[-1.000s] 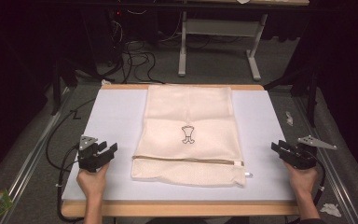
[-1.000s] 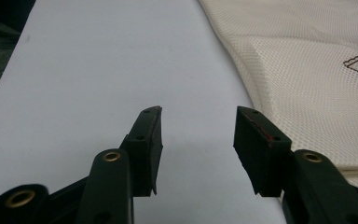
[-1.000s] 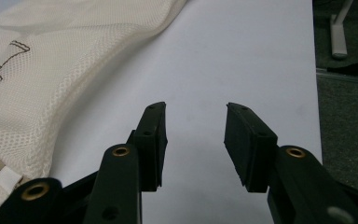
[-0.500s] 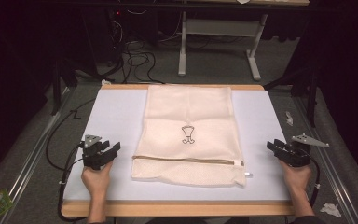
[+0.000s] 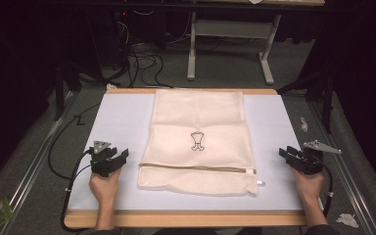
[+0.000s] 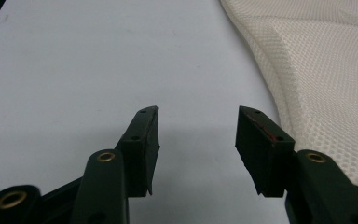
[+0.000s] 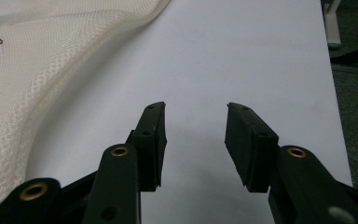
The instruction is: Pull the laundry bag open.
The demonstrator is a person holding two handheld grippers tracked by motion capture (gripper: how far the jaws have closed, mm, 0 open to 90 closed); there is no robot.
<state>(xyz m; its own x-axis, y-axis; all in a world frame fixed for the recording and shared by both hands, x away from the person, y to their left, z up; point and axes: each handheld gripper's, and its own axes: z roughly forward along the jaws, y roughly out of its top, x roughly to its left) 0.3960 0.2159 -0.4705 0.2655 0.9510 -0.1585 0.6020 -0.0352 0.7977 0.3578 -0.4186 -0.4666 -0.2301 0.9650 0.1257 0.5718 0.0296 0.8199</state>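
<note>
Mesh bag (image 5: 198, 142) flat at mid worktop (image 5: 122, 122), zip near the front edge. Left gripper (image 5: 108, 160) and right gripper (image 5: 298, 159) flanking it, jaws apart, empty. Probably pre-grasp; next, closing in on 2 bag edges.

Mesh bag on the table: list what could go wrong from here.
1. The mesh bag is thin and lies flat, so open tongs may scrape the table and pinch only one layer.
2. The zipper pull is tiny; the right tongs could miss it.
3. The left tongs pulling alone could drag the bag.
</note>
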